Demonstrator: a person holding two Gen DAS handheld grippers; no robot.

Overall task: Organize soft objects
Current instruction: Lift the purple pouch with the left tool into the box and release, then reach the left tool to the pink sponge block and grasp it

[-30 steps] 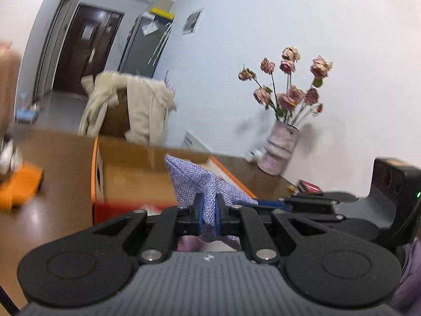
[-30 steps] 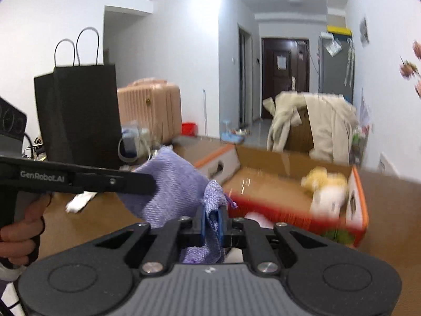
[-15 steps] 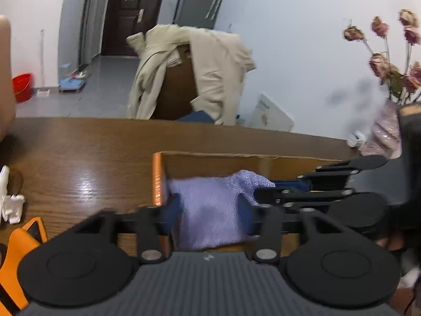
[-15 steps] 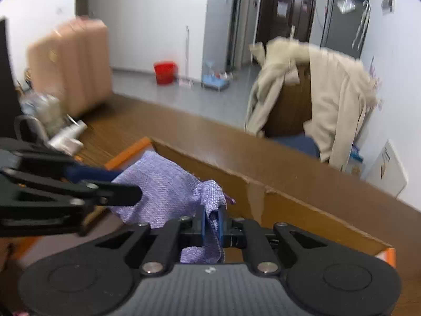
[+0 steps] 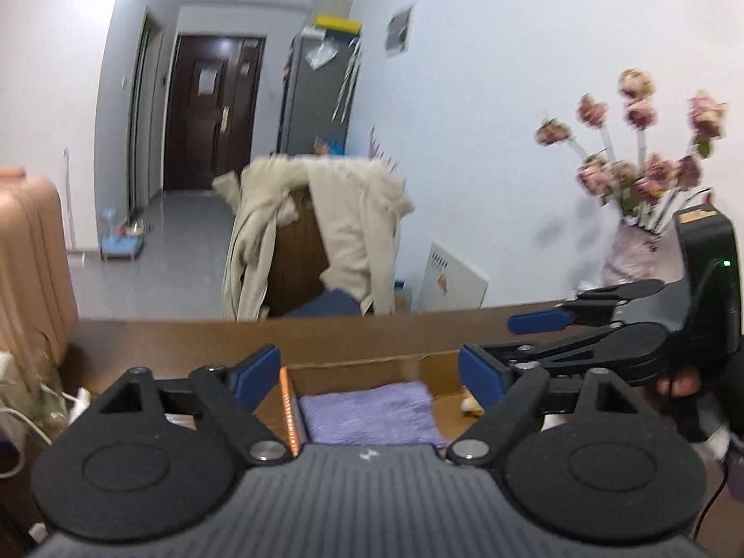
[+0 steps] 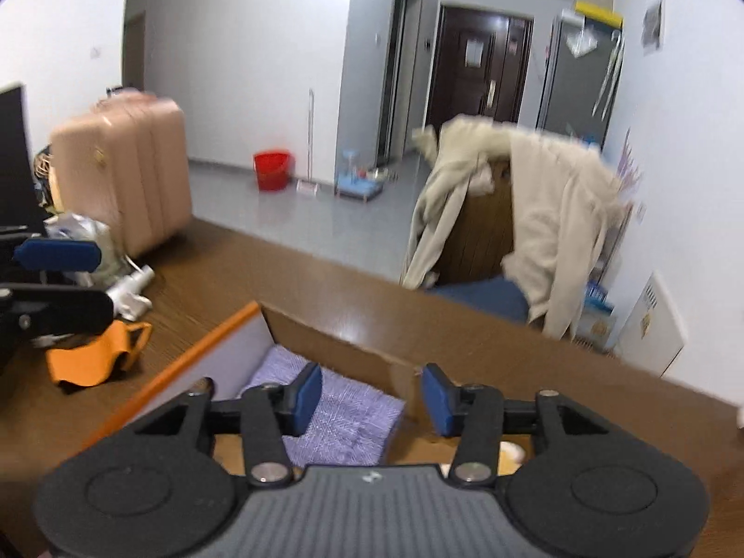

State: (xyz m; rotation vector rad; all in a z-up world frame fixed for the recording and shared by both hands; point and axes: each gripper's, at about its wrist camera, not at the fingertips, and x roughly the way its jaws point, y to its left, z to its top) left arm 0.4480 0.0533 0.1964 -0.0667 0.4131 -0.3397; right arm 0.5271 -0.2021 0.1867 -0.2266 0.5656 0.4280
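Left gripper (image 5: 369,374) hangs over the near end of the cardboard box (image 6: 325,330), jaws spread wide and just been opening, nothing pinched between them; the purple cloth (image 5: 369,414) shows through the gap but lies down in the box, clear of the blue pads (image 5: 258,369). Right gripper (image 6: 370,400) also over the box, a bit further along, jaws parted about halfway and likewise just been opening, pads off the cloth (image 6: 346,418). Cloth sits folded flat on the box floor, tucked into the corner by the orange-edged wall (image 6: 186,358), touching that wall. Something small, pale-yellowish (image 5: 469,402) lies in the box just beside the cloth, on the side away from the orange wall; too blurry to say what. In the left view the right gripper (image 5: 521,344) comes in over the box from the side, w/ fingers of the hand (image 5: 679,381) on its handle. Box stands on a brown wooden table (image 6: 325,283). Beside the box, orange-wall side, an orange bag-like thing (image 6: 93,353) and a white item (image 6: 132,288) on the table. Beyond the box, a chair w/ a beige coat (image 6: 548,204) draped over it; vase w/ pink flowers (image 5: 641,172) near the wall.
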